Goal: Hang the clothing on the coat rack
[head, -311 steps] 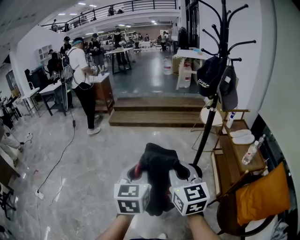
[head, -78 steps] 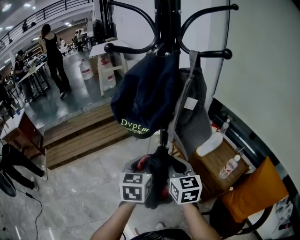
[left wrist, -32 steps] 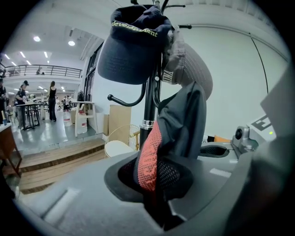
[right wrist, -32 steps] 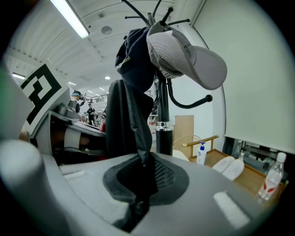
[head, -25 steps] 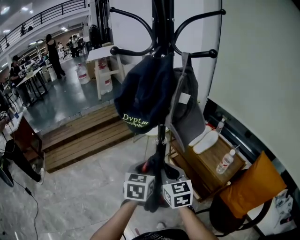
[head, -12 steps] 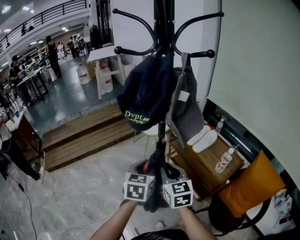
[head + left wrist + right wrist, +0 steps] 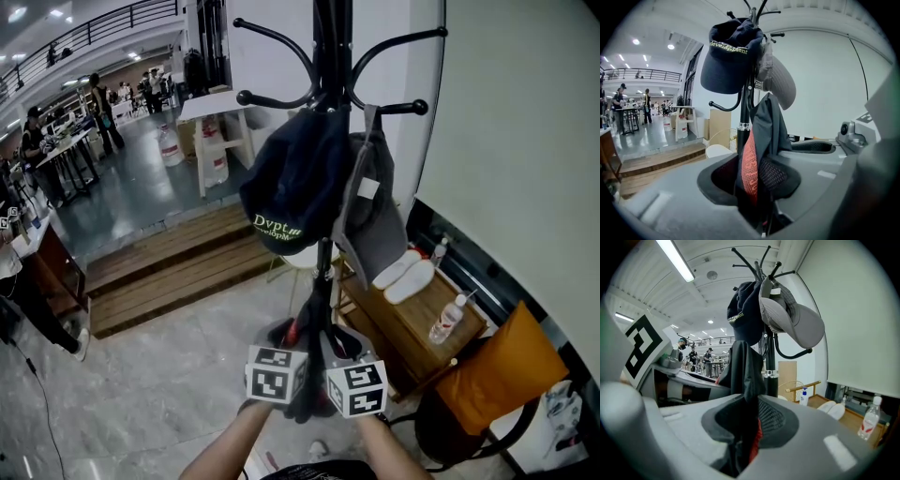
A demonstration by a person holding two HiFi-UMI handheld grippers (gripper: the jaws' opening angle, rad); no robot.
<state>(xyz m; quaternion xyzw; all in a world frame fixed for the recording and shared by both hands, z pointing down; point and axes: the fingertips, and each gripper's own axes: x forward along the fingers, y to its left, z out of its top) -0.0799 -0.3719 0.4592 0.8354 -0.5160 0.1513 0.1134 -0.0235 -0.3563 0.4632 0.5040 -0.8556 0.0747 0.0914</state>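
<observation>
We hold the left tool and the right tool side by side, low in the near middle. Each is clamped on the same bunched black garment, which shows a strip of red mesh. The garment's long axis runs upright. Its top rises above the jaws toward the coat rack, and its lower end hangs between the marker cubes.

The rack's pole stands just beyond the garment. A navy cap and a grey cap hang on the lower hooks, directly above the garment. The upper hooks are bare.

To the right, a low wooden desk carries white slippers and a bottle. An orange cushion sits nearer. Wooden steps lie far left.
</observation>
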